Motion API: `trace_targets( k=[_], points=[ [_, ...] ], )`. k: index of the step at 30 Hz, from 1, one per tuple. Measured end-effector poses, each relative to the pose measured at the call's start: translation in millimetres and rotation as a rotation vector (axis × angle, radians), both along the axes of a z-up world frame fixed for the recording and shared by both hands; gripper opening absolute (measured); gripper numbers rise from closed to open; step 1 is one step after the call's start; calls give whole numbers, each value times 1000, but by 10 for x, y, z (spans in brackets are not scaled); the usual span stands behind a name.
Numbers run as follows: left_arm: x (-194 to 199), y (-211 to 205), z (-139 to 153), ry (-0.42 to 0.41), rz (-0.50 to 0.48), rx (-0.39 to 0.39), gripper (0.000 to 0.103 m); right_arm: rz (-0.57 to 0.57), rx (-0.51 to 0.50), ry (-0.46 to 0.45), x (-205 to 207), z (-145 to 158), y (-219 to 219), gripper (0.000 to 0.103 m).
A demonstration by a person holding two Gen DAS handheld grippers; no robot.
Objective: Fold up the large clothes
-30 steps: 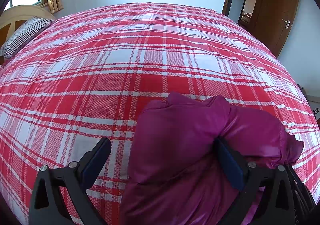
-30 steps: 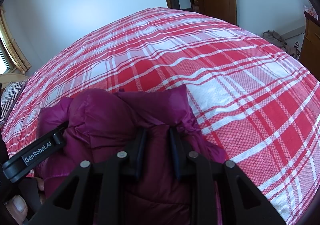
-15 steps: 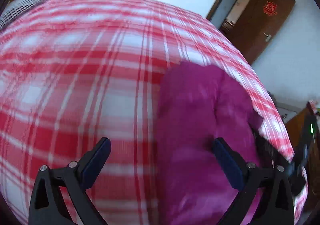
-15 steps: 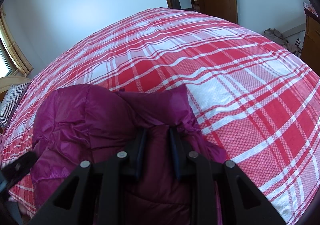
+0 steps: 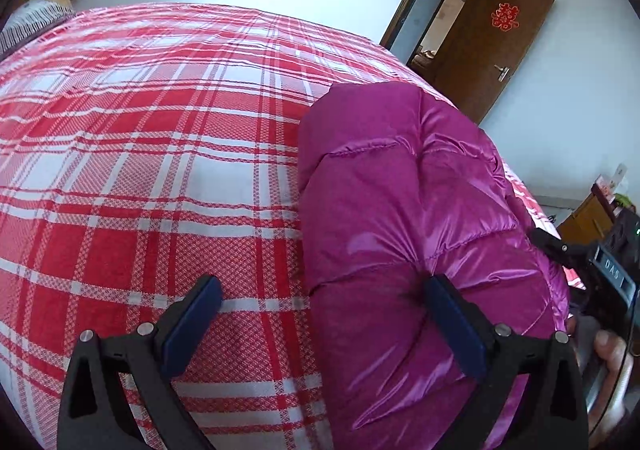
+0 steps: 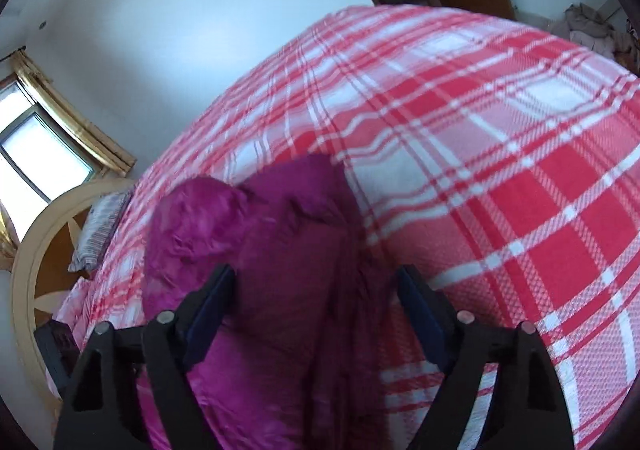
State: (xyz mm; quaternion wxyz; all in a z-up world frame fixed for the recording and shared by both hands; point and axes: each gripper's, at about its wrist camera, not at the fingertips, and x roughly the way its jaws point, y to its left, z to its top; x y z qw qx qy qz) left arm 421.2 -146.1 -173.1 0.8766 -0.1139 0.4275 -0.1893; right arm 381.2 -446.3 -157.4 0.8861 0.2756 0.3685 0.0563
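Red plaid bedspread (image 5: 160, 169), brown door (image 5: 500, 49) open.

A shiny magenta quilted down jacket (image 5: 408, 217) is seen folded into a thick, puffy bundle, laid lengthwise on the red-and-white plaid bedspread (image 5: 160, 153) near its edge.

Left hand-held gripper (image 5: 320, 314) gapes wide; right hand-held gripper (image 6: 316, 298) has just sprung apart
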Motion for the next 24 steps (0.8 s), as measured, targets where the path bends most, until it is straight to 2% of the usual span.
trace_targets(
  k=[3, 5, 7, 8, 9, 10, 11, 13, 16, 19, 24],
  points=[
    [-19, 13, -2, -8, -13, -17, 102, 52, 31, -29, -3, -60, 30, 85],
    [-34, 1, -7, -13, -31, -25, 102, 94, -1, -21, 21, -72, 97, 81],
    [-31, -31, 6, -15, -59, -39, 102, 142, 3, -28, 26, -92, 146, 66],
    [-33, -45, 8, -16, -71, -41, 101, 159, 14, -24, 40, -121, 157, 64],
    [-47, -66, 23, -17, -86, -41, 95, 158, 24, -20, 52, -150, 153, 61],
    [-57, -88, 32, -14, -105, -50, 75, 161, 30, -20, 62, -157, 138, 57],
    [-76, -119, 43, -4, -146, -81, 61, 169, 40, -20, 68, -167, 137, 54],
    [-180, -200, 125, -19, -145, -43, 52, 181, 68, -27, 39, -163, 128, 34],
    [-365, -271, 252, -56, -144, 33, 36, 206, 12, -78, -162, -22, 237, 25],
    [-527, -222, 404, -67, -136, 49, 28, 186, 13, -87, -353, 22, 261, 24],
    [-881, -115, 703, -153, -120, 101, 26, 164, 59, -116, -631, 93, 349, 23]
  ],
)
